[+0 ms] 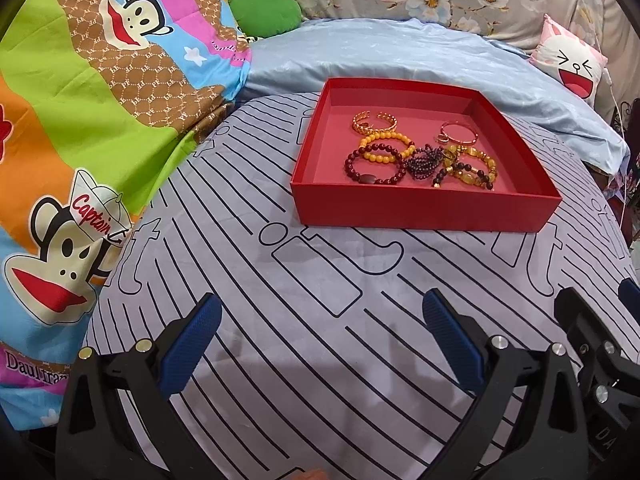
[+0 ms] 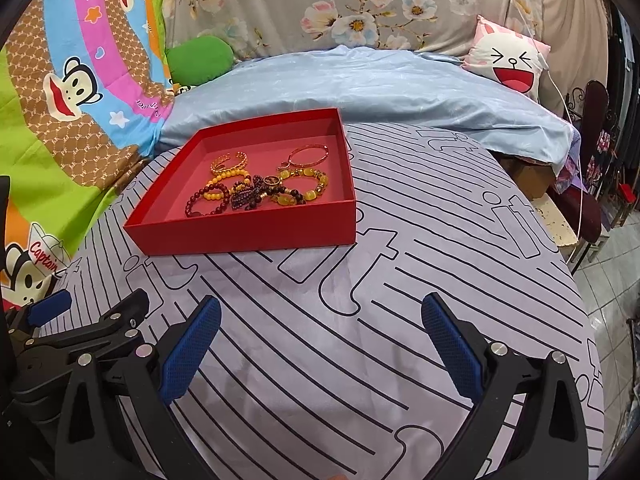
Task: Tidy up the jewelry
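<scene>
Blue-padded left claw (image 1: 320,336) and right claw (image 2: 320,336), wide apart, empty.

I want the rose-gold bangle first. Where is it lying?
The rose-gold bangle lies in the red tray, at the far right of the pile, just beyond the yellow stone bracelet.

A red tray (image 2: 256,226) holding a jumble of bracelets (image 2: 256,186) is sitting on a striped grey bed cover (image 2: 400,280), as the right gripper (image 2: 320,340) is hovering wide open over the bare cloth just in front. The left gripper (image 2: 80,320) is showing at the lower left edge, beside a cartoon monkey blanket (image 2: 60,120).
</scene>
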Demonstrator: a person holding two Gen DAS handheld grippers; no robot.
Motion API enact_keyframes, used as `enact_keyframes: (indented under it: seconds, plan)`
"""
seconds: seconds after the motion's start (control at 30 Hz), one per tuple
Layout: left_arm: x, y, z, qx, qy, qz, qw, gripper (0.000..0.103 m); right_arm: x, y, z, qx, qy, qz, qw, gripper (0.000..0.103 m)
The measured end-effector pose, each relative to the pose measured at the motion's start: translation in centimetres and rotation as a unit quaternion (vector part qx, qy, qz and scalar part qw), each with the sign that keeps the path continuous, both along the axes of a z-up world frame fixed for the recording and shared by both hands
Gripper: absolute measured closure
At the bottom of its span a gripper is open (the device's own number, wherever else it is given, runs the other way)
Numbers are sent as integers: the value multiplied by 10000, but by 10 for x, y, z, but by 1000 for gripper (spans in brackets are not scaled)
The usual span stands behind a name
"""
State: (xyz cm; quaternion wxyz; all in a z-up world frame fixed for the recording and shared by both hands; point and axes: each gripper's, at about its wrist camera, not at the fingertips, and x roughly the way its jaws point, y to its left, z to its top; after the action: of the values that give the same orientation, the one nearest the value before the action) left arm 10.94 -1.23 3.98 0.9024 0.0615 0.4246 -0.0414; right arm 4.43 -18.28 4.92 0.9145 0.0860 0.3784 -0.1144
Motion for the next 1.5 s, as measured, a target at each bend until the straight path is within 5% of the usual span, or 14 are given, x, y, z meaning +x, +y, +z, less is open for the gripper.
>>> enact_keyframes:
  seconds: [1.5]
  plan:
    - [0, 5, 3, -135, -149, 125, 9997, 7, 1, 2, -2, -11, 61, -7, 10000, 6]
